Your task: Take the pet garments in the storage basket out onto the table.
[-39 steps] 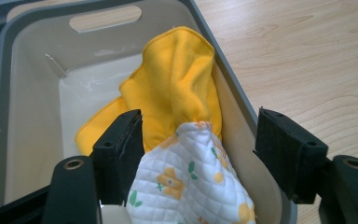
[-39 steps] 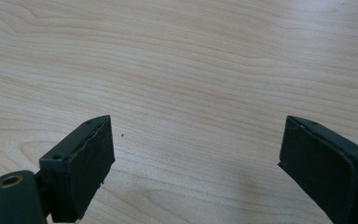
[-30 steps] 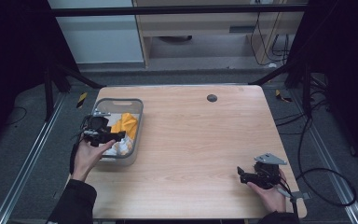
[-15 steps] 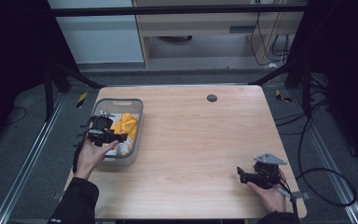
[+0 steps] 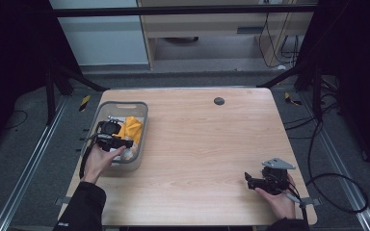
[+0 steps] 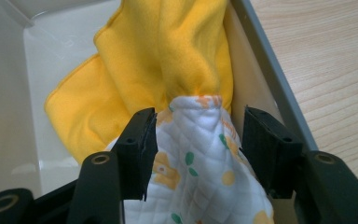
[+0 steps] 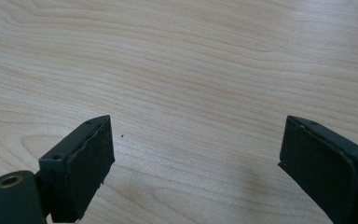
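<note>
Left hand [image 5: 98, 161]: reached in from the bottom left, forearm angled toward the bin, holding the left gripper [image 6: 198, 140] over the near half of the grey bin [image 5: 139, 139]. Its 2 black jaws stood apart on either side of a white quilted cloth [image 6: 200, 177]; whether they pressed on the fabric could not be told.

Right hand [image 5: 277, 199]: rested at the near right corner of the wooden table [image 5: 197, 144], holding the right gripper [image 7: 196, 163] low over bare wood, jaws spread wide with nothing between them. A grey 3-cornered plate [image 5: 278, 163] sat on top of it.

Cloths, 2 counted:
- 1 yellow cloth [image 6: 158, 60], soft and bunched, draped against the bin's wall nearest the table's middle.
- 1 white quilted cloth, printed with yellow flowers and green dots, lying in front of the yellow one and touching it.

Bin, 1: on the table's left side. Small items at its far end were too unclear to identify.

Dark round spot [image 5: 218, 101], 1: near the table's far edge, well apart from both grippers.
</note>
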The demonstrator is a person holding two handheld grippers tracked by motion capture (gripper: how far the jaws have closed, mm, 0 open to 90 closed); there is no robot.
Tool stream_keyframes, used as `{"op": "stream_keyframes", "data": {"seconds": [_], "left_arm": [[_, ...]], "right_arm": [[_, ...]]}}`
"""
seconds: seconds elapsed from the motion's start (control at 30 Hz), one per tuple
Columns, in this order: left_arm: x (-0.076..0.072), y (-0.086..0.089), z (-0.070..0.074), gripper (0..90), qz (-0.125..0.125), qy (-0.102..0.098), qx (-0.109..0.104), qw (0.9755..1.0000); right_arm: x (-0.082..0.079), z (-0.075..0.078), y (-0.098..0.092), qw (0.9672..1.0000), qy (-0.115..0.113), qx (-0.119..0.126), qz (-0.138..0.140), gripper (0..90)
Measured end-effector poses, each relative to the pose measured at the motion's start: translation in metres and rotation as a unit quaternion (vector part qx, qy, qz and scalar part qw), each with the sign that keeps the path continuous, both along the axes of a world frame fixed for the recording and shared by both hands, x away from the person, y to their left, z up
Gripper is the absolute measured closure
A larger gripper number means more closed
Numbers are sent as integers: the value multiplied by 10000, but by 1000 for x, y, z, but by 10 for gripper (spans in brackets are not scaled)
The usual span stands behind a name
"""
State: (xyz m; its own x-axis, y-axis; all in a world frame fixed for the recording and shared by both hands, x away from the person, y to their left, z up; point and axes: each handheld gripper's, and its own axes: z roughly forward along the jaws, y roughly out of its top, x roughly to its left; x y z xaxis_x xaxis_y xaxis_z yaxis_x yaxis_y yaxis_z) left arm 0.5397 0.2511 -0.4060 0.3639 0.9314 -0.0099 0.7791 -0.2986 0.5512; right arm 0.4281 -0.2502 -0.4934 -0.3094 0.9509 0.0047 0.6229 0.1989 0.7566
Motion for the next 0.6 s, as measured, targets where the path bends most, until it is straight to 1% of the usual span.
{"op": "stream_keyframes", "data": {"seconds": [0.1, 0.23, 0.27, 0.33, 0.43, 0.47, 0.6], "left_arm": [[1, -1, -5, 467, 13, 92, 1, 10000], [4, -1, -7, 513, 24, 193, 44, 9998], [4, -1, -8, 531, 34, 189, 35, 9998], [5, -2, -9, 571, 21, 259, 22, 9997], [5, -4, -9, 629, 19, 331, 84, 9994], [6, -4, -9, 648, 26, 356, 87, 9993], [7, -3, -8, 720, 115, 422, 54, 9990]], "right_arm": [[0, 0, 0, 10000, 7, -28, 24, 97], [0, -1, 0, 10000, 37, -26, 39, 96], [0, -1, 1, 10000, 57, -6, 32, 95], [0, -1, 1, 10000, 62, -7, 45, 94], [1, -2, 1, 9999, 43, -75, 61, 94], [1, -1, 1, 10000, 52, -59, 61, 94], [0, -1, 1, 10000, 60, -49, 62, 94]]}}
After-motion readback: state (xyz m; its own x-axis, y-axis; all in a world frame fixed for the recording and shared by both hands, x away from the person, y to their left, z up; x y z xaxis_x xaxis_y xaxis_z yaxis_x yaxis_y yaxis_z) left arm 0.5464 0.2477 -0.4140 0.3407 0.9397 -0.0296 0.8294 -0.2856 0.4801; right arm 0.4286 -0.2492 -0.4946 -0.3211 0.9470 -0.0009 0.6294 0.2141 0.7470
